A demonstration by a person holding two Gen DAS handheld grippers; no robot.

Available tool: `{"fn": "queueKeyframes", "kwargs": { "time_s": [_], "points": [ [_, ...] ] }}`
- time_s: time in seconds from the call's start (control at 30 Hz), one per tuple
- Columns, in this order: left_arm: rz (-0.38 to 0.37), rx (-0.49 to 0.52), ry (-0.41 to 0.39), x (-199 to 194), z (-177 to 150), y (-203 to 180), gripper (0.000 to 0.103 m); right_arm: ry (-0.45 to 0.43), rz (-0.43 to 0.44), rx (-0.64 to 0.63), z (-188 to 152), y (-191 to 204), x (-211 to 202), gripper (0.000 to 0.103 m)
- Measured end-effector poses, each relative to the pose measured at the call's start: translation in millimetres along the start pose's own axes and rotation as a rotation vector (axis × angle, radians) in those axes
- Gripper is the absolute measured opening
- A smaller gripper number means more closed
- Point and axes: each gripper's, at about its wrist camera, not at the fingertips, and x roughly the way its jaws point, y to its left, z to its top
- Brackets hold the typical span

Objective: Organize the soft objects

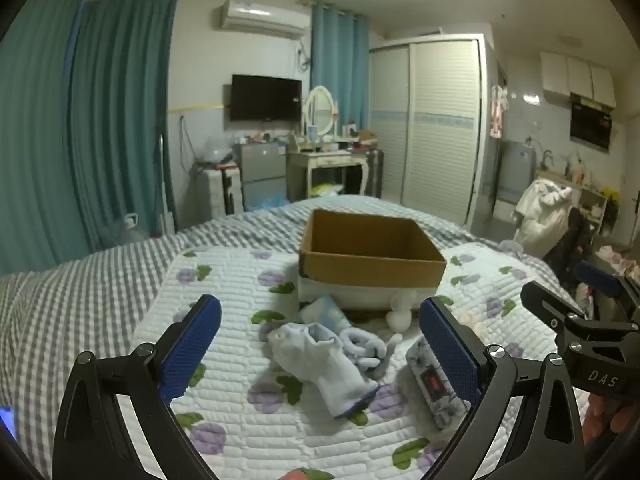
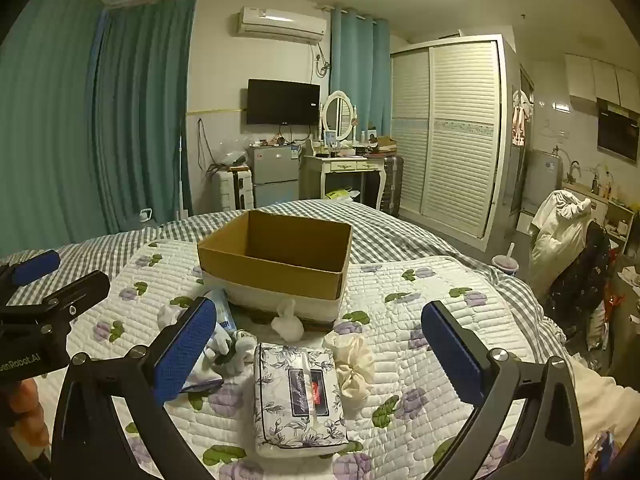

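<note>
An open cardboard box [image 1: 372, 256] [image 2: 276, 260] stands empty on the flowered quilt. In front of it lie a white sock with blue trim [image 1: 324, 364], a grey-white fluffy scrunchie [image 1: 366, 346] [image 2: 236, 348], a floral tissue pack [image 1: 434, 388] [image 2: 298, 396], a cream scrunchie [image 2: 354, 364], a small white cloth lump [image 1: 400, 312] [image 2: 287, 322] and a pale blue packet [image 1: 326, 312]. My left gripper [image 1: 320, 352] is open above the sock. My right gripper [image 2: 320, 352] is open above the tissue pack and cream scrunchie. Both are empty.
The quilt [image 2: 420, 320] lies on a grey checked bed [image 1: 80, 288]. Beyond it are teal curtains, a small fridge [image 2: 276, 172], a dressing table [image 2: 348, 168] and a wardrobe. A chair with clothes [image 2: 568, 248] stands at the right.
</note>
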Motion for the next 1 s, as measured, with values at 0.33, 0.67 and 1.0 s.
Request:
{"fn": "queueKeyframes", "kwargs": {
  "time_s": [0.33,0.67,1.0],
  "points": [
    [-0.001,0.000,0.013,0,0,-1,0.101,0.004,0.006,-0.001,0,1,1,0.103],
    [-0.001,-0.002,0.012,2,-1,2,0.101,0.009,0.007,0.000,-4,1,4,0.103],
    [0.006,-0.007,0.014,2,-2,3,0.101,0.014,0.008,0.001,-5,1,4,0.103]
  ]
}}
